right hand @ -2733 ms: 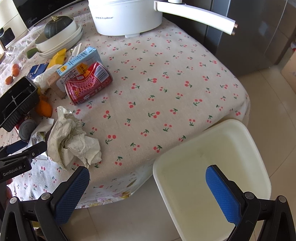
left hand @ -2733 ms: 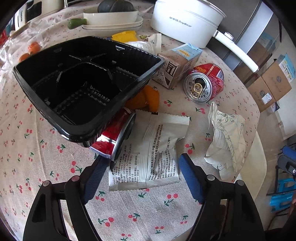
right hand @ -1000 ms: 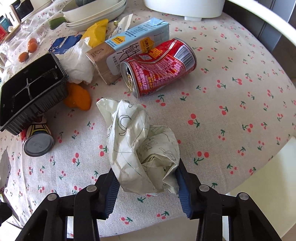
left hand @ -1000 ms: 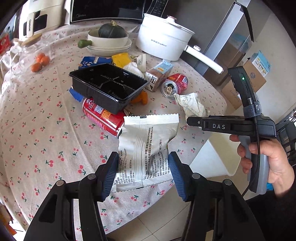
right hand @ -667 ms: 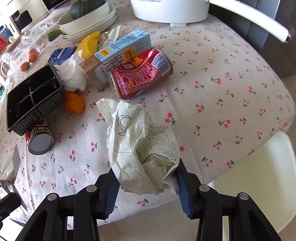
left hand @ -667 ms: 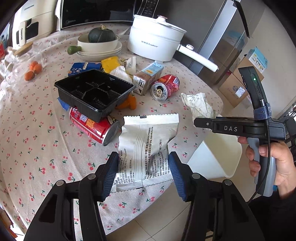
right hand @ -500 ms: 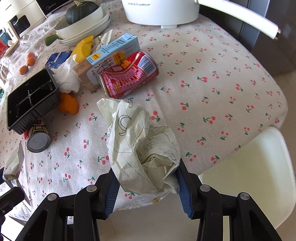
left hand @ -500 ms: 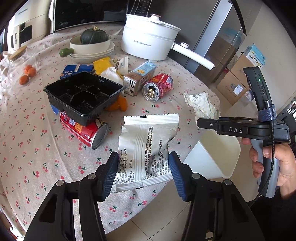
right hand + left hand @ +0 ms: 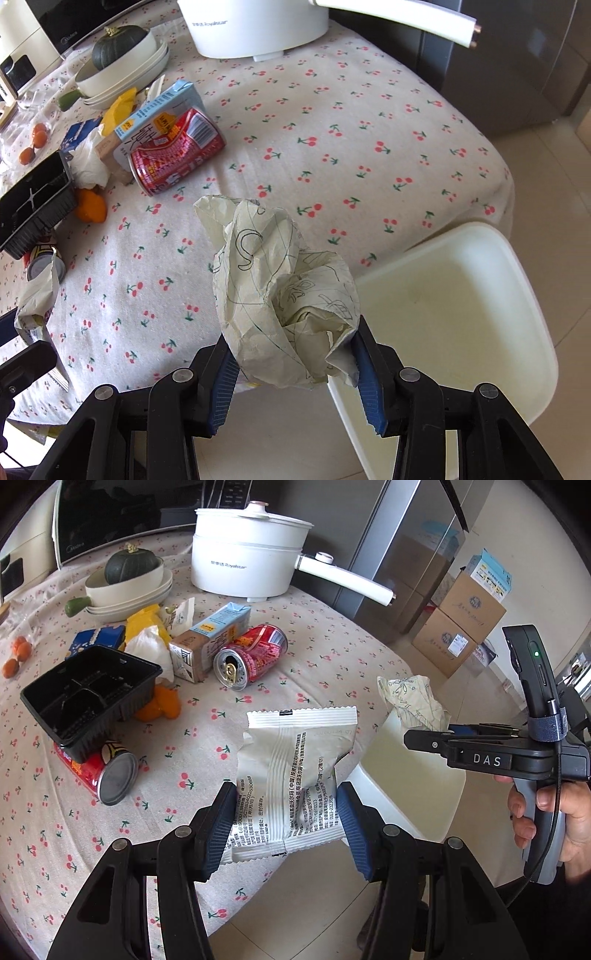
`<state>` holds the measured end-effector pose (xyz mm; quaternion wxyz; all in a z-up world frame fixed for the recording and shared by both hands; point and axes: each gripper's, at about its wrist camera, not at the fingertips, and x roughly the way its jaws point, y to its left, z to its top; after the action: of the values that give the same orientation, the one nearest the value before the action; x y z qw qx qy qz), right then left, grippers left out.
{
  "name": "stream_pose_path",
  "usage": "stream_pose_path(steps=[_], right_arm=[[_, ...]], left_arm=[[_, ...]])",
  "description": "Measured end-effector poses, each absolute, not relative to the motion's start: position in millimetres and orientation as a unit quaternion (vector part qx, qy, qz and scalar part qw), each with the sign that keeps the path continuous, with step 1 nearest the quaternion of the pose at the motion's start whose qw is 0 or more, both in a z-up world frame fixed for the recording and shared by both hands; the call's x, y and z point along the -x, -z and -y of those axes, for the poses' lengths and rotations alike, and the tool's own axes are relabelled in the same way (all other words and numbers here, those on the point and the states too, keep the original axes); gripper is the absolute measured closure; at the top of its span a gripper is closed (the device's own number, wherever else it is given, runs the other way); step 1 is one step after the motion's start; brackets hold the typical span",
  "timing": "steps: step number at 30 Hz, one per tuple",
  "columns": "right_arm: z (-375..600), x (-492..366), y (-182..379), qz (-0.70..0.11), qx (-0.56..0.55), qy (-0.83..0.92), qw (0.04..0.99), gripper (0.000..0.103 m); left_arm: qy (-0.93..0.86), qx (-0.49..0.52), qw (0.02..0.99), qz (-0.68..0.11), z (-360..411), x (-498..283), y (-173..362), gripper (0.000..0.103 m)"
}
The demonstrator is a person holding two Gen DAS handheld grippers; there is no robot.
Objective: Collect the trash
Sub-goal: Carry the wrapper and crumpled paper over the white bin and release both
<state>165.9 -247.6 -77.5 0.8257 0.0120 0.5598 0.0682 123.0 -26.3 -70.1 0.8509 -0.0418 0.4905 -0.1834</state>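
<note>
Both loads are being carried to the white plastic bin [image 9: 461,295] beside the counter [image 9: 332,147], the left gripper [image 9: 286,812] clenching a white printed snack wrapper [image 9: 295,760] and the right gripper [image 9: 295,365] clenching a crumpled cream paper wad [image 9: 280,295], each needing centring over the bin before its fingers [image 9: 364,376] let go.

White wrapper [image 9: 295,775] w/ black print, cream paper [image 9: 284,306] w/ line drawings, cherry-print cloth [image 9: 332,147]

I see a round table [image 9: 332,657] with a cherry cloth [image 9: 369,122] and a pale tiled floor [image 9: 317,915] under it. A big grey fridge [image 9: 406,554] stands behind, brown cardboard boxes [image 9: 458,627] sit by a light wall [image 9: 524,554], and the room is bright
</note>
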Motion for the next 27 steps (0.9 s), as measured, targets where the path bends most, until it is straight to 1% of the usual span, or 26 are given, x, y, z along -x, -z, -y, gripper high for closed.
stream_pose_path(steps=[17,27], right_arm=[[354,-130,87,-0.567,-0.046,-0.005,0.823,0.052],[400,-116,96,-0.576,-0.071,0.031,0.814,0.052]], left_arm=[[0.260,0.005,0.833,-0.487,142,-134,93,0.045],[0.291,-0.015,0.830,-0.476,208,-150,123,0.045]])
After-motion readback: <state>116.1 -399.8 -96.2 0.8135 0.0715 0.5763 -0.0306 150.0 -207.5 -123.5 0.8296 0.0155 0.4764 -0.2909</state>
